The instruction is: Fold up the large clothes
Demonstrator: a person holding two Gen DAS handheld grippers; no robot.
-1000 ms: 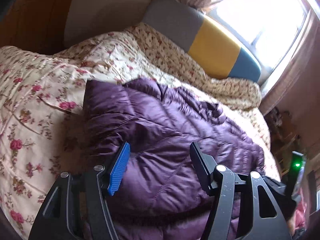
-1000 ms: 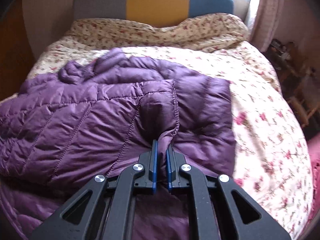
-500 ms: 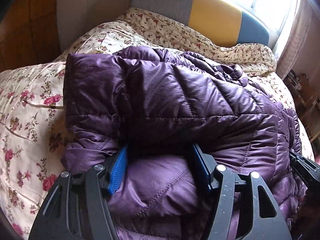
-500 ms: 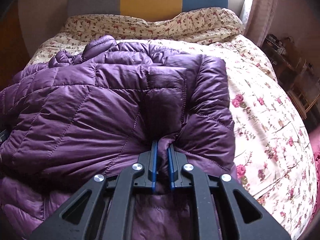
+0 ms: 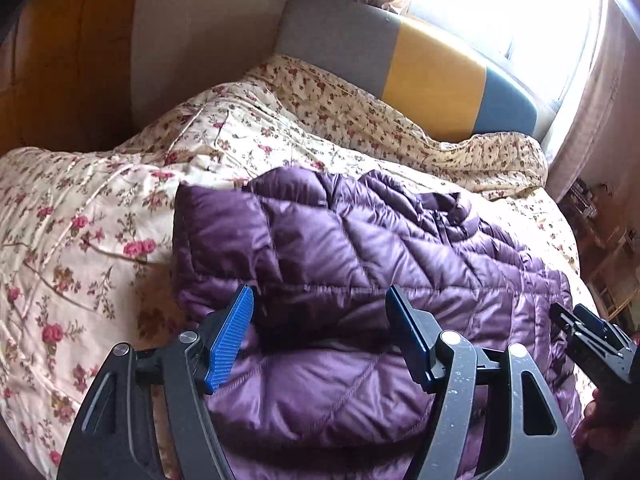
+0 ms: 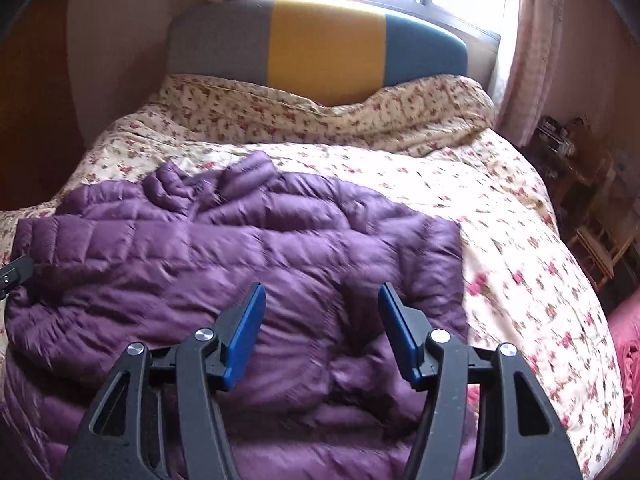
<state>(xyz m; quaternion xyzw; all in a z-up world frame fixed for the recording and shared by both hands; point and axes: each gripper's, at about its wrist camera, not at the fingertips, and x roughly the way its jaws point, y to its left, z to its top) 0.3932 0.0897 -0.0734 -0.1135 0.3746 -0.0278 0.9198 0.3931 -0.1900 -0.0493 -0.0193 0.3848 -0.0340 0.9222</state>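
A quilted, shiny purple down jacket [image 6: 248,264] is seen lying folded over on a cream bedspread printed with red flowers [image 6: 520,240], which covers the bed. The right hand-held gripper [image 6: 322,332] is held just above the jacket's near part; its blue-padded jaws have just been opening and stand well apart, with only a bulge of purple fabric below the gap and nothing pinched between the pads. The left hand-held gripper [image 5: 320,332] is likewise held over the near fold of the jacket [image 5: 360,248], its jaws having just been spread a little further; a puffed fold rises between the ribbed blue pads, but no pressing of the pads on it can be made out. Beyond both grippers, past the jacket's crumpled collar, a padded headboard in grey, yellow and blue panels [image 6: 320,40] is seen against a bright window. To the right of the left gripper, part of the other black tool [image 5: 592,344] is visible at the jacket's edge.
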